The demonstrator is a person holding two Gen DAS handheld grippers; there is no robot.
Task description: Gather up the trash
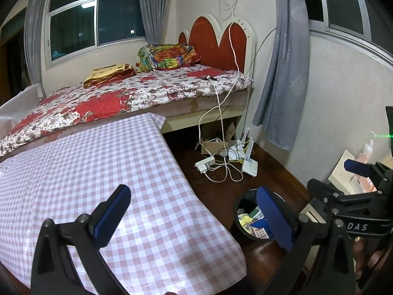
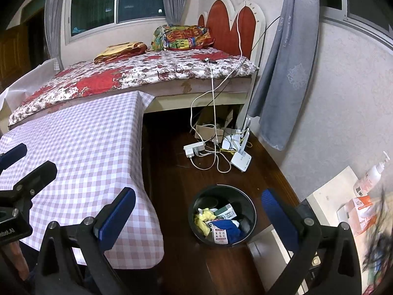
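A black round trash bin (image 2: 248, 206) stands on the dark wooden floor beside the table, holding yellow, blue and white wrappers and a small box (image 2: 227, 212). The same bin (image 1: 239, 206) shows partly behind a finger in the left wrist view. My left gripper (image 1: 194, 211) is open and empty above the table's right edge. My right gripper (image 2: 199, 211) is open and empty, hovering over the bin. The other gripper shows at the right edge of the left wrist view and at the left edge of the right wrist view.
A table with a pink checked cloth (image 1: 98, 172) fills the left. Behind it is a bed with a floral cover (image 1: 122, 98). A power strip, cables and a router (image 2: 221, 152) lie on the floor. A lotion bottle (image 2: 368, 179) and boxes sit at right.
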